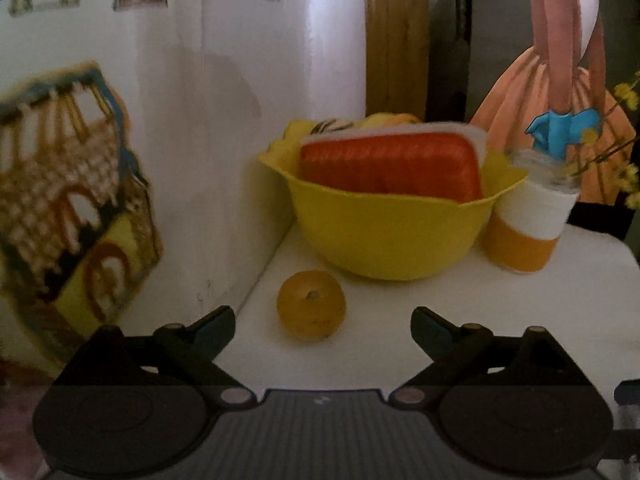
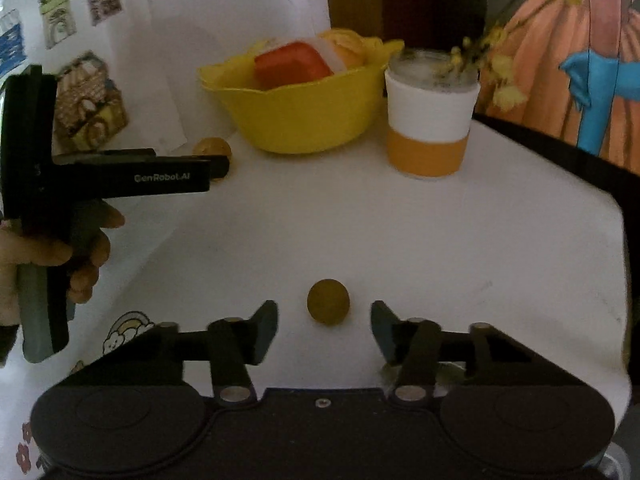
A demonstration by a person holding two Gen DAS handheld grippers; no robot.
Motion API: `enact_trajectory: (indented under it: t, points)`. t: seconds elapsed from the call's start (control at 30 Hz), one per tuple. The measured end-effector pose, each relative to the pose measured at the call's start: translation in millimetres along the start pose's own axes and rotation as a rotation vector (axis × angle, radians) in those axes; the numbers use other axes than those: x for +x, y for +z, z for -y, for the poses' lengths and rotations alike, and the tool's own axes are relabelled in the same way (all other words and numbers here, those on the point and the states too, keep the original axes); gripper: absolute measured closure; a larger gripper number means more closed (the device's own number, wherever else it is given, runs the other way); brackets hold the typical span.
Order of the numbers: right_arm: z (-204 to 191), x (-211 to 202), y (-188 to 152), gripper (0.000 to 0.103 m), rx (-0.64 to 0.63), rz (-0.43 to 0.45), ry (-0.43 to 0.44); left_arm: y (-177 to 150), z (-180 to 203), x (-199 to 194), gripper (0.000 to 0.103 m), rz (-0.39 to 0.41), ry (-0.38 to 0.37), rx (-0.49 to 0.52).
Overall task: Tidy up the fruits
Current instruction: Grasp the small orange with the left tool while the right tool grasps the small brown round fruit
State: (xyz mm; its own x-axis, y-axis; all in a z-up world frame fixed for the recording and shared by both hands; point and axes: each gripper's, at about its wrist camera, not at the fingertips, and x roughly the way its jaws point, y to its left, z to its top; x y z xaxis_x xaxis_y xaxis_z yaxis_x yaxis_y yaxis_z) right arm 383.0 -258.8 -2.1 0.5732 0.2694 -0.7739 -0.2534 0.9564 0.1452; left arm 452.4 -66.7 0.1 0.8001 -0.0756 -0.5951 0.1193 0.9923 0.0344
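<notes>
A yellow bowl [image 1: 384, 232] stands at the back of the white table, holding a red and white watermelon slice [image 1: 392, 164] and other fruit behind it. A small orange fruit [image 1: 311, 305] lies in front of the bowl, just beyond my left gripper [image 1: 323, 328], which is open and empty. In the right wrist view the same bowl [image 2: 296, 116] sits far back. A small brownish round fruit [image 2: 328, 301] lies between the tips of my right gripper [image 2: 324, 330], open and not touching it. The left gripper [image 2: 218, 166] reaches toward the orange fruit [image 2: 212, 147].
A white and orange vase [image 2: 430, 116] with yellow flowers stands right of the bowl. A white wall [image 1: 180, 120] with house pictures borders the table on the left. A person's hand [image 2: 48, 264] holds the left gripper's handle. The table's edge [image 2: 618, 216] curves at right.
</notes>
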Motion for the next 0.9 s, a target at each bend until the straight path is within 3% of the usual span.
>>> enact_trajectory:
  t: [0.1,0.27,0.4,0.53,0.9]
  points:
    - [1.5,10.7,1.2,0.059,0.019,-0.009,-0.004,-2.8,-2.6,12.0,0.011,-0.007,0.002,-0.006]
    - [2.5,19.8,4.8,0.074,0.041,-0.02,0.007,-3.5,-8.6,25.7,0.025,-0.044,0.011,-0.05]
    - [1.2,20.4,5.2,0.075,0.031,-0.009,0.012,-1.8,-12.0,36.3,0.035,-0.072,0.015,-0.075]
    - [-0.1,24.1,8.5,0.075,0.033,-0.012,0.027,-1.6,-12.6,40.7,0.056,-0.074,0.0,-0.071]
    - [-8.3,27.8,13.0,0.075,-0.011,-0.024,0.046,-8.3,-2.7,33.6,0.058,-0.09,-0.092,-0.04]
